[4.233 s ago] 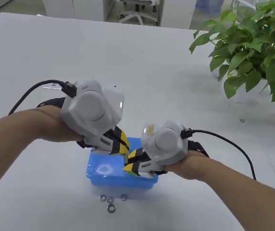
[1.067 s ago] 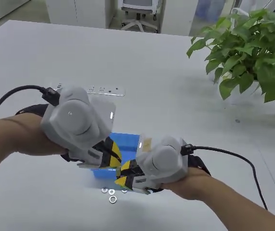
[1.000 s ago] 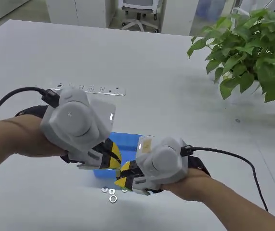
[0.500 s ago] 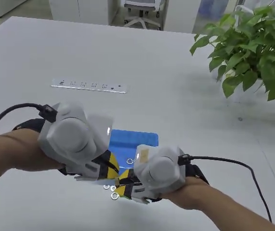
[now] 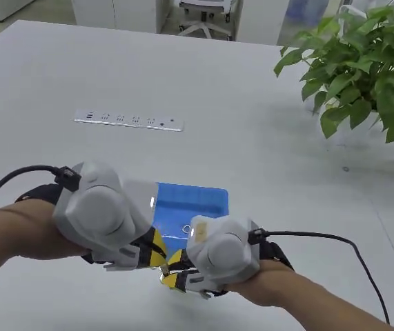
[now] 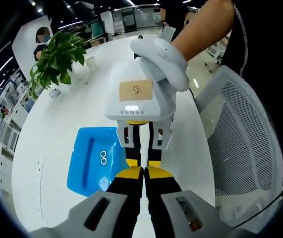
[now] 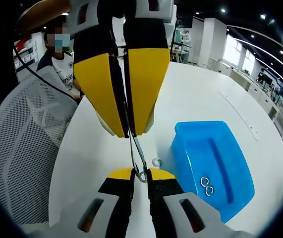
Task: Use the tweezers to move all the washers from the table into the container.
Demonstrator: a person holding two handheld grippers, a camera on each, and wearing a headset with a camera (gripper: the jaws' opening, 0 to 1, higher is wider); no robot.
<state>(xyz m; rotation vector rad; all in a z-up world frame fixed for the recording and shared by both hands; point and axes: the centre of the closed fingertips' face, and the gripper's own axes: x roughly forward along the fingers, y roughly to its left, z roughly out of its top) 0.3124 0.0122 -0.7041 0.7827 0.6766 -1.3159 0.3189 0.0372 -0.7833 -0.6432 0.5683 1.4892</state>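
Note:
My left gripper (image 5: 156, 249) and right gripper (image 5: 172, 272) meet tip to tip just in front of the blue container (image 5: 195, 200). In the right gripper view the left gripper (image 7: 129, 131) is shut on thin metal tweezers (image 7: 136, 148). Their points reach down between the jaws of my right gripper (image 7: 140, 174), which close on them. One washer (image 7: 156, 161) lies on the table beside the tweezer points. Two washers (image 7: 206, 186) lie in the container (image 7: 230, 153). In the left gripper view my left gripper (image 6: 143, 172) faces the right gripper (image 6: 142, 161), with the container (image 6: 84, 163) to the left.
A white power strip (image 5: 127, 120) lies on the table further back. A potted green plant (image 5: 362, 69) stands at the back right. A mesh office chair (image 6: 240, 148) is beside the near table edge. Cables trail from both grippers.
Both grippers have come from over the container toward me and down to its near side. They now cover the loose washers on the table in the head view.

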